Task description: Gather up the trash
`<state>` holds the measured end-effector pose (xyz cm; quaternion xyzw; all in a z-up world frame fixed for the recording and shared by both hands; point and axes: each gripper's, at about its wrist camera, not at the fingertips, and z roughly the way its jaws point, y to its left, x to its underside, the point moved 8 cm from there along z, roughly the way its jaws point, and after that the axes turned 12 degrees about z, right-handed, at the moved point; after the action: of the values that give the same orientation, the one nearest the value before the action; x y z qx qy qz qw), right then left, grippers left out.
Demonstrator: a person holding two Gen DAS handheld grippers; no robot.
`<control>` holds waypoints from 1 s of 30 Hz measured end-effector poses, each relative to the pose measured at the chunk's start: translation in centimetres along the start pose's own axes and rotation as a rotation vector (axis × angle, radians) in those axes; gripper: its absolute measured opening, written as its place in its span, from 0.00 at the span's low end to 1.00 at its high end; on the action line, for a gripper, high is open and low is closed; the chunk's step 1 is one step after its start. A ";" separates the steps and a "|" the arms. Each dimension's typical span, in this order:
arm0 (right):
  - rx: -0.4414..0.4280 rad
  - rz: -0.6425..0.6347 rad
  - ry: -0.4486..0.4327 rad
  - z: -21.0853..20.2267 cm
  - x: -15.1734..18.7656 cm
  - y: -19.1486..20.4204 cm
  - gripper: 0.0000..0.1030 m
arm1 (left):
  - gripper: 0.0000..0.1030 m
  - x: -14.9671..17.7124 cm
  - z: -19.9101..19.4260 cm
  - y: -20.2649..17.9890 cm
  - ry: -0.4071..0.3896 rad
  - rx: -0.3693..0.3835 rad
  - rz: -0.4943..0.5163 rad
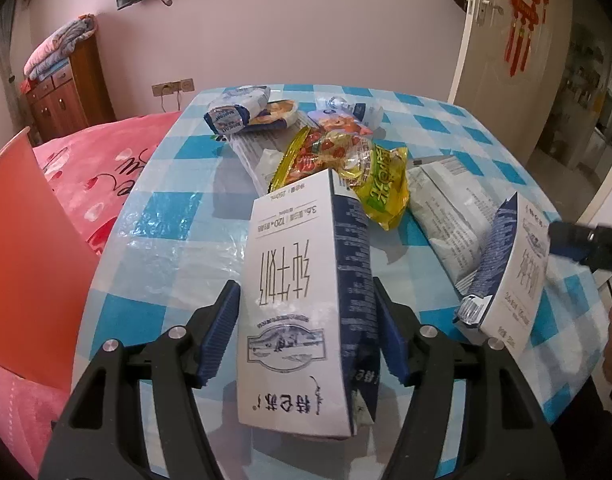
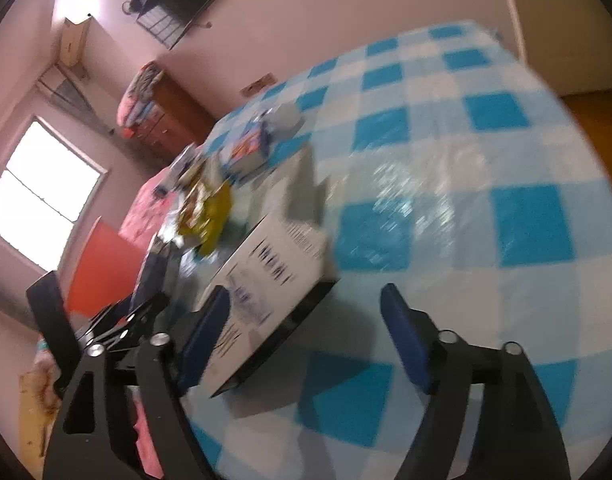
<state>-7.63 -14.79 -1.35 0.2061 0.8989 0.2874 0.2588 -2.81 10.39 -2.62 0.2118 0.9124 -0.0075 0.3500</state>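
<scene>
Left gripper [image 1: 306, 328] clamping milk carton [image 1: 302, 304], right gripper [image 2: 306, 340] released beside second carton [image 2: 266, 280], checked table [image 1: 166, 240].

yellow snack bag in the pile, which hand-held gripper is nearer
Left. The left hand-held gripper, straddling a milk carton, sits just short of the yellow snack bag; the right hand-held gripper is farther.

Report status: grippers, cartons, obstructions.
Left gripper shut on milk carton. Right gripper open, second carton against one pad, unheld. Wrapper pile behind; nothing blocking.
</scene>
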 end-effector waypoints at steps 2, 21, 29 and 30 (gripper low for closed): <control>-0.009 0.023 0.001 0.2 -0.4 -0.4 0.80 | 0.70 0.1 0.3 -0.1 0.007 -0.012 0.006; -0.161 0.018 -0.018 1.0 -0.9 2.2 0.35 | 0.61 1.0 1.6 -0.1 0.039 -0.012 -0.054; -0.134 0.103 -0.013 -0.9 -1.2 -1.7 0.38 | 0.61 1.2 1.5 -0.6 0.038 -0.003 -0.048; -0.111 0.119 -0.011 -0.9 -1.3 -2.4 0.43 | 0.61 1.2 1.5 -0.6 0.038 -0.003 -0.047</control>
<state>-7.68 -17.56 -1.77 0.2460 0.8662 0.3506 0.2574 -2.89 10.01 -4.60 0.1900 0.9236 -0.0106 0.3327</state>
